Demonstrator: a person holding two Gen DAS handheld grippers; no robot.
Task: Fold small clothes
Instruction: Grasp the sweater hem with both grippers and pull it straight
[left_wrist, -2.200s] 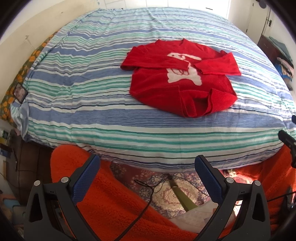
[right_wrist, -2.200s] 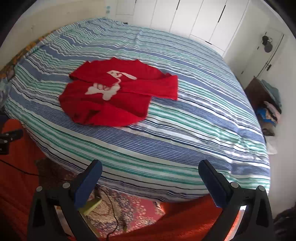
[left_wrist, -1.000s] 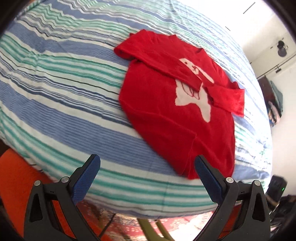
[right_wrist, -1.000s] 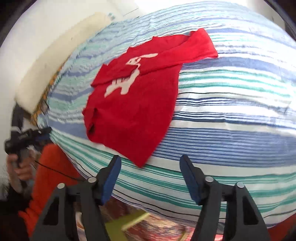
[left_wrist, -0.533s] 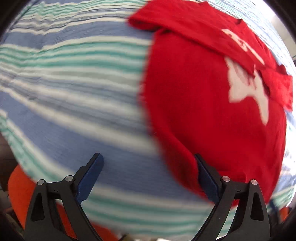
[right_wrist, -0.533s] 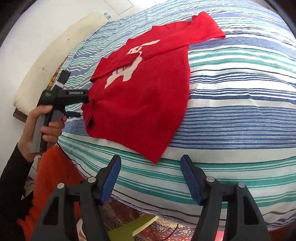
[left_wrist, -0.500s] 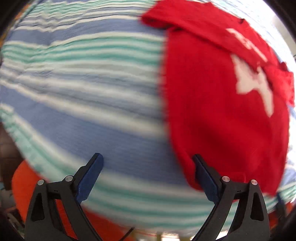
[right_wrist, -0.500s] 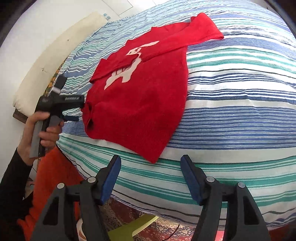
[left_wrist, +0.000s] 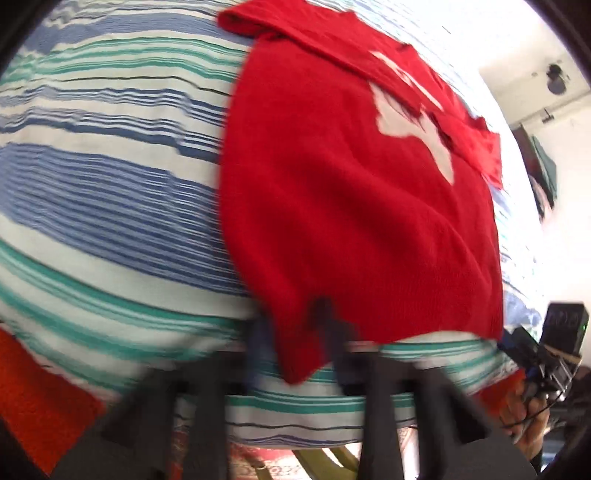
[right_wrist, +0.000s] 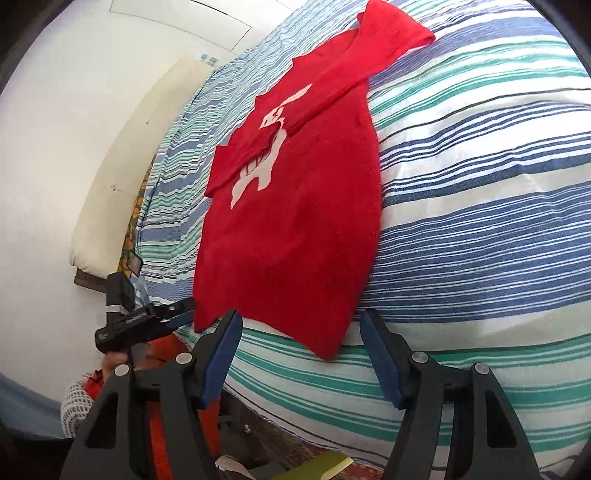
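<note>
red sweater (right_wrist: 295, 229) lying flat near the bed's (right_wrist: 480, 206) near edge | left claw (left_wrist: 295, 343) having just closed, gripping the sweater's near-left hem corner | right claw (right_wrist: 301, 354) hanging released, straddling the near-right hem corner

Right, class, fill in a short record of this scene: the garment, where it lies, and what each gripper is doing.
Garment: red sweater with a white figure on the front
Sleeves: both folded across the chest
Surface: striped bed, sweater lying flat near its edge
Left gripper: jaws have just closed, shut on one bottom corner of the sweater
Right gripper: open, jaws just narrowed slightly; the other bottom corner lies between them, not gripped
Fold: bottom edge not yet lifted
</note>
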